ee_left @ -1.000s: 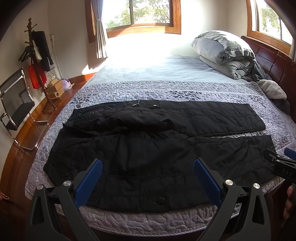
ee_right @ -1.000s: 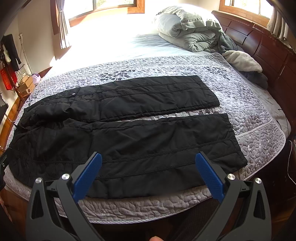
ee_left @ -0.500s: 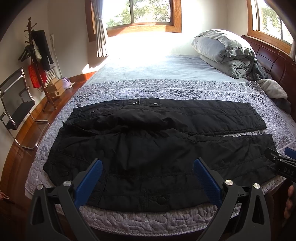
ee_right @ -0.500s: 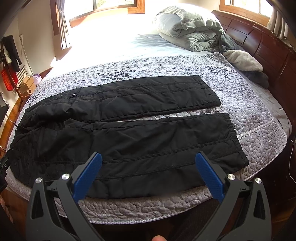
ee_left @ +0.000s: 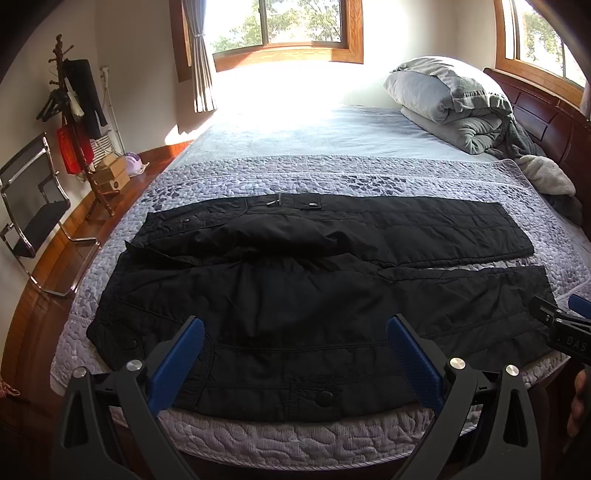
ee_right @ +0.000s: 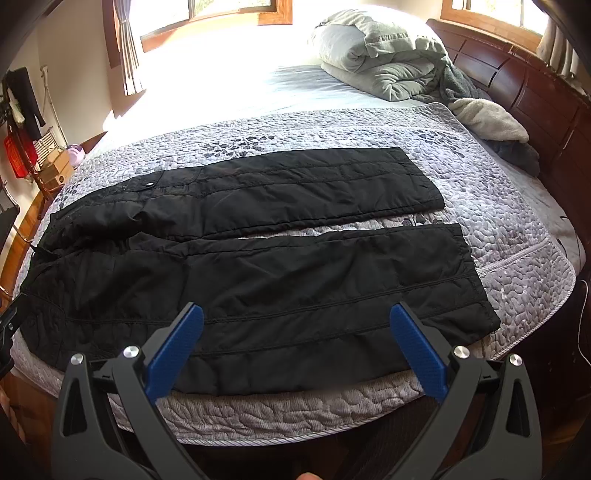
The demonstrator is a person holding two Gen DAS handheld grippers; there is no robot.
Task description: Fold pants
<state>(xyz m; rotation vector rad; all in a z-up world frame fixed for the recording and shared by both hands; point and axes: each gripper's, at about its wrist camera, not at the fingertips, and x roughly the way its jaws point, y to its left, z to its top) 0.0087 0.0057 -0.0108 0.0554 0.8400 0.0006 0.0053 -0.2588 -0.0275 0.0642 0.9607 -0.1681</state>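
Two grippers, both spread wide and empty. Left gripper (ee_left: 295, 350): blue pads at 6 o'clock of its view, hovering over the waist end of the trousers, above the near edge of the bed. Right gripper (ee_right: 295, 343): likewise at 6 o'clock, hovering over the near leg towards the cuff; touching nothing.

One pair of black quilted trousers (ee_right: 258, 266): laid flat across the patterned grey quilt (ee_right: 498, 221), waistband at 9 o'clock, cuffs at 3 o'clock, legs parted by a narrow strip of quilt. Seat cloth rumpled at the crotch. No fold made as yet, by the look of it; all folding remains, judged to start with one leg laid over the other.

Beyond, at 1 o'clock: rolled grey duvet (ee_right: 376, 62), against the dark wooden headboard (ee_right: 535, 92). At 12 o'clock: sunlit window (ee_left: 280, 26).
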